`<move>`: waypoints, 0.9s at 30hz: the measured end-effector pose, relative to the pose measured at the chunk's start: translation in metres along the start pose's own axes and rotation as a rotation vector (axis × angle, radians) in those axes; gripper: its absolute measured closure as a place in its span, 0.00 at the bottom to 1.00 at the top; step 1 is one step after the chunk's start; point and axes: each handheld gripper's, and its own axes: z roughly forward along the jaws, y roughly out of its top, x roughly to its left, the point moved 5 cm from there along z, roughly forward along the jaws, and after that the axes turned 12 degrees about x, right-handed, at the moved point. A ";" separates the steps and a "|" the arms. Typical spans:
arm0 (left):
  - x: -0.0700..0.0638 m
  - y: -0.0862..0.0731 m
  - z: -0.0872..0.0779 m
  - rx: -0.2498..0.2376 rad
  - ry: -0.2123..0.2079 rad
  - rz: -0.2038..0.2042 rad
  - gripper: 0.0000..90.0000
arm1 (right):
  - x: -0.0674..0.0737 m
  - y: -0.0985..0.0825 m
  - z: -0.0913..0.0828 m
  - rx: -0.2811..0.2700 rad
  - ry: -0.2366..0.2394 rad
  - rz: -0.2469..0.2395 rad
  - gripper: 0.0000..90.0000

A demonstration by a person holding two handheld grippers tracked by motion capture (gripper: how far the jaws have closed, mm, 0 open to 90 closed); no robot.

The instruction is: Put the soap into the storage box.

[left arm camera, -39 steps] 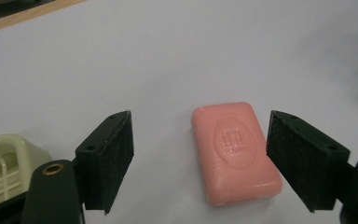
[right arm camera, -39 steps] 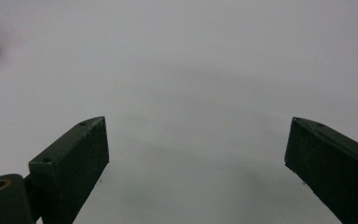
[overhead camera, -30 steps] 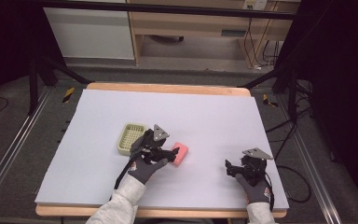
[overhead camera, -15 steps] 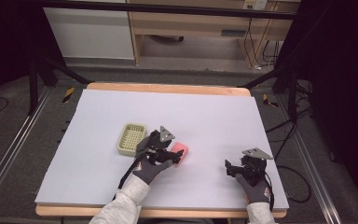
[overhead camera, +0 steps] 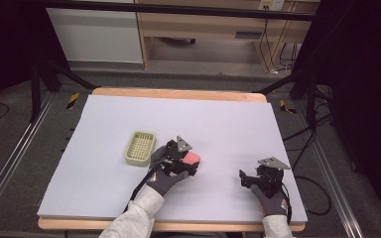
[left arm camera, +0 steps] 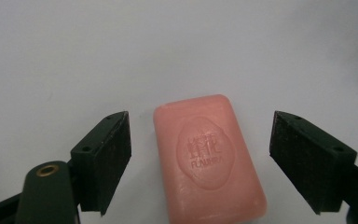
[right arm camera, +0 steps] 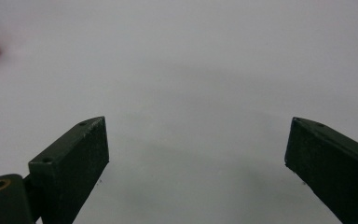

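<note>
While my left gripper (left arm camera: 200,154) straddles it, jaws just opened wide, nothing gripped: one pink soap bar (left arm camera: 207,158), flat on the grey table (overhead camera: 238,124) right of the ribbed dish (overhead camera: 140,147). Likely hard, slick, moderately heavy; best pinched across its long sides.

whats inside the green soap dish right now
Nothing: the soap dish shows just its slotted floor. The pink soap lies on the table between the left gripper's open jaws; its underside is hidden.

A pink soap bar (left arm camera: 208,156) with an embossed emblem, a pale yellow-green gridded dish (overhead camera: 140,148), black tongs (left arm camera: 200,154).
</note>
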 end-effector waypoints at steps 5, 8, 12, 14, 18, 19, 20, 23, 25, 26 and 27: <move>-0.001 0.000 0.005 0.015 0.001 0.004 0.22 | 0.000 0.000 0.000 0.001 0.000 0.001 0.07; -0.002 0.000 0.008 0.023 0.009 0.006 0.22 | 0.000 0.000 0.000 0.001 0.000 0.000 0.07; -0.001 -0.001 0.012 0.031 0.015 0.003 0.22 | 0.000 0.000 0.000 0.002 -0.002 -0.004 0.07; -0.001 -0.001 0.014 0.040 0.017 0.005 0.22 | 0.000 0.000 0.001 0.003 -0.002 -0.005 0.07; 0.000 -0.003 0.018 0.059 0.014 -0.003 0.23 | 0.000 0.000 0.001 0.004 -0.004 -0.004 0.07; -0.001 -0.004 0.020 0.065 0.011 0.000 0.24 | 0.000 0.000 0.001 0.005 -0.003 -0.003 0.07; -0.001 -0.004 0.020 0.065 0.011 0.000 0.24 | 0.000 0.000 0.001 0.005 -0.003 -0.003 0.07; -0.001 -0.004 0.023 0.073 0.010 0.004 0.26 | 0.000 0.000 0.001 0.005 -0.003 -0.005 0.07; -0.001 -0.005 0.024 0.074 0.016 0.003 0.27 | 0.000 0.000 0.001 0.005 -0.003 -0.003 0.07; -0.001 -0.005 0.024 0.077 0.014 0.002 0.28 | 0.000 0.000 0.001 0.006 -0.003 -0.004 0.07; -0.001 -0.005 0.025 0.079 0.015 0.003 0.29 | 0.000 0.000 0.001 0.006 -0.004 -0.005 0.07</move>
